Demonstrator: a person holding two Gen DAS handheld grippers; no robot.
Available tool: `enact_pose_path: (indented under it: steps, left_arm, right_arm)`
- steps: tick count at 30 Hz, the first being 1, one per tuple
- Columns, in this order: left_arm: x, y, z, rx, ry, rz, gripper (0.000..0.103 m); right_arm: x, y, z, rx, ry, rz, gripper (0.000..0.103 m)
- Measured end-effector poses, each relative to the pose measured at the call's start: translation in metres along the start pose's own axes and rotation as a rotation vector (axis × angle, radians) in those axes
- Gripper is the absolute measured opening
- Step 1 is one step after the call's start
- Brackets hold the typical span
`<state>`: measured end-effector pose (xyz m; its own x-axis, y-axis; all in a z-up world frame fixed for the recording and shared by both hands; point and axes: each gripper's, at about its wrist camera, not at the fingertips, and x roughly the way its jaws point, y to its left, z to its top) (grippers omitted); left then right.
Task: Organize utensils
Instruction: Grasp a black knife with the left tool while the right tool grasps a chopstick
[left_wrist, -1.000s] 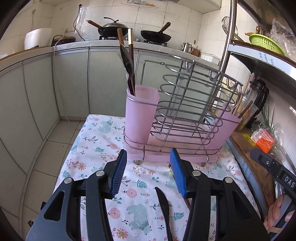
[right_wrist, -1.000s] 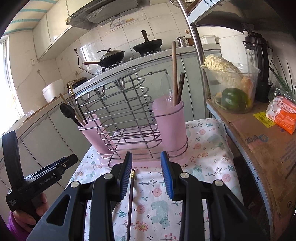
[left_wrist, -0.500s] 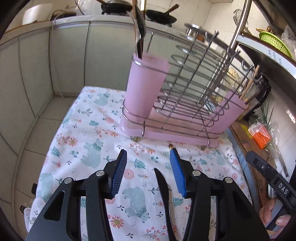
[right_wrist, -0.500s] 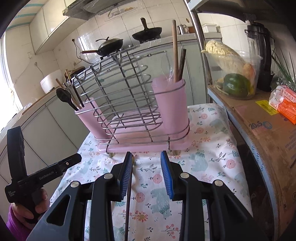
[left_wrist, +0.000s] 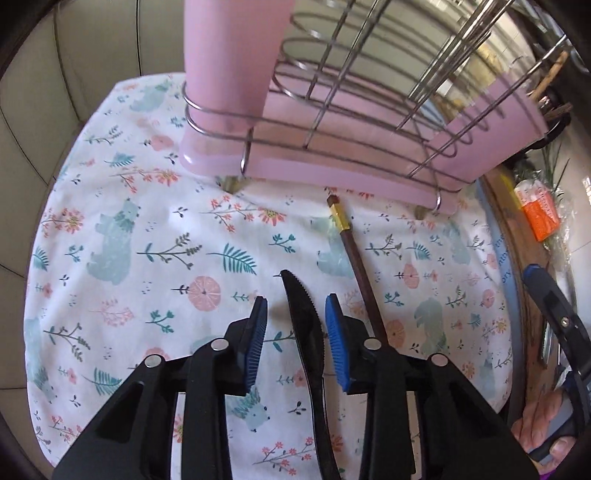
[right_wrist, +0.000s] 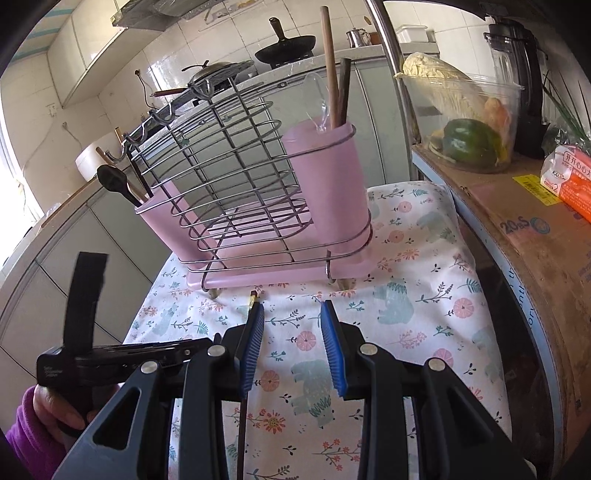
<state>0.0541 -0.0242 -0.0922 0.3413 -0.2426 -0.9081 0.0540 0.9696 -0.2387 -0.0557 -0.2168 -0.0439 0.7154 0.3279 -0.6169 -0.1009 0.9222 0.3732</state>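
Observation:
A black serrated knife lies on the floral cloth, its blade between the open blue pads of my left gripper, which hangs low over it. A brown chopstick with a gold band lies just right of the knife, pointing at the pink wire rack. In the right wrist view my right gripper is open and empty above the cloth; the chopstick runs under its left finger. The rack holds utensils in a left cup and a right cup.
A cardboard box with a vegetable tub and an orange packet stands to the right of the cloth. Grey cabinets lie beyond the table's left edge. My left gripper's body shows at lower left.
My left gripper has dropped and tilted down toward the cloth, closing in over the knife. My right gripper has moved slightly lower and nearer the rack.

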Motion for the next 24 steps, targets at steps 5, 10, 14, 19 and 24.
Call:
enact_pose_path:
  steps: [5,10,14,19,24]
  left_arm:
    - [0.009,-0.009,0.007,0.022,0.006,0.051,0.029]
    - [0.015,-0.012,0.007,0.045,-0.002,0.075,0.013]
    - [0.008,-0.002,0.008,-0.007,-0.020,0.010,0.002]
    - [-0.006,0.015,0.009,-0.051,-0.059,-0.031,0.001]
    - [-0.015,0.036,0.010,-0.075,-0.078,-0.072,0.001]
  right_arm:
    - [0.004,-0.009,0.000,0.023,0.014,0.007,0.031]
    - [0.009,-0.013,0.000,0.033,0.030,0.013,0.031]
    - [0.016,-0.012,-0.001,0.031,0.051,0.017,0.031]
    - [0.035,-0.002,-0.001,0.040,0.120,0.075,0.031]
    - [0.067,0.019,0.000,0.049,0.220,0.135,0.031]
